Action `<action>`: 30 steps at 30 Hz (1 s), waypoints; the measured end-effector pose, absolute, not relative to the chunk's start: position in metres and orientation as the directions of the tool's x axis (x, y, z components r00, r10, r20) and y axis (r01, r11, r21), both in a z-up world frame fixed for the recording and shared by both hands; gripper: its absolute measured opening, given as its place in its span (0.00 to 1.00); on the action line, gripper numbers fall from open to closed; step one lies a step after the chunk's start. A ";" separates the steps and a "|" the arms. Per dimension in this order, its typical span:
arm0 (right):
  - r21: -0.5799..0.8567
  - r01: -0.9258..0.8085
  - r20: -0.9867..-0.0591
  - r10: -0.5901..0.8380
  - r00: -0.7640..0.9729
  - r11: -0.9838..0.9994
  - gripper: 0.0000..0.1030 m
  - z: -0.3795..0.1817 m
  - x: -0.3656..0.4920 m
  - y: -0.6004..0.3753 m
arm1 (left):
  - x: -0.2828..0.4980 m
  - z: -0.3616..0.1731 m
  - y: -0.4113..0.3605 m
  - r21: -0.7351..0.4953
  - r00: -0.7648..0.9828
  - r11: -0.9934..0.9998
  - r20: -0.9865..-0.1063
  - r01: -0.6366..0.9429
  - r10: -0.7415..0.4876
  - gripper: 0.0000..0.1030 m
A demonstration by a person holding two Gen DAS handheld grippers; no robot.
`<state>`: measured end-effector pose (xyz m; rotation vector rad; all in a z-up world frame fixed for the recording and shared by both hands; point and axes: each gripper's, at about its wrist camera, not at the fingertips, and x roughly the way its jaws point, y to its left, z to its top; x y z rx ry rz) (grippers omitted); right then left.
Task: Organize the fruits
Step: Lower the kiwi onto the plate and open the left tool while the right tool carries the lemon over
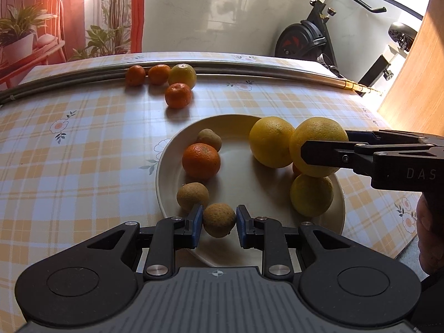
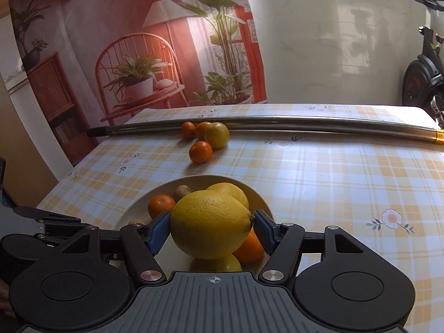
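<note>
While the right tongs (image 2: 211, 231) grip a large round yellow citrus (image 2: 209, 223) above the cream round plate (image 1: 166, 172), the left tongs (image 1: 217, 223) stand open around a small brown fruit (image 1: 219, 220); next, probably, lowering the citrus gently

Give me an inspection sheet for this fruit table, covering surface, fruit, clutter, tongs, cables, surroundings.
Surface: table under a yellow plaid floral cloth.
Job's things: cream plate holding a mandarin, three small brown fruits and yellow citrus; four more fruits, three mandarins and a yellow one, lie loose against the far rod.
Clutter: metal rod lying across the far side of the table.
Tongs: left tongs straddle a brown fruit at the plate's near rim, gap on one side; right tongs clamp a large yellow citrus above the plate.
Cables: nothing seen.
Surroundings: printed backdrop of plants and a chair, white wall, exercise bike.
</note>
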<state>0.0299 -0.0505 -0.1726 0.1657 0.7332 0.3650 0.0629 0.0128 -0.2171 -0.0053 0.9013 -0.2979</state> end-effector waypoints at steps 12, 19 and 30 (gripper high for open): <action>0.277 -0.285 -0.631 0.397 0.667 0.918 0.59 -0.174 0.037 -0.046 | 0.083 -0.221 0.018 -0.049 0.644 0.975 -0.744 0.217 -0.181 0.26; 0.358 -0.248 -0.631 0.429 0.646 0.900 0.59 -0.172 0.043 -0.056 | 0.085 -0.221 0.020 -0.064 0.662 0.975 -0.725 0.213 -0.192 0.26; 0.325 -0.315 -0.673 0.452 0.586 0.892 0.59 -0.171 0.047 -0.030 | 0.060 -0.193 0.041 -0.103 0.731 0.983 -0.657 0.153 -0.183 0.27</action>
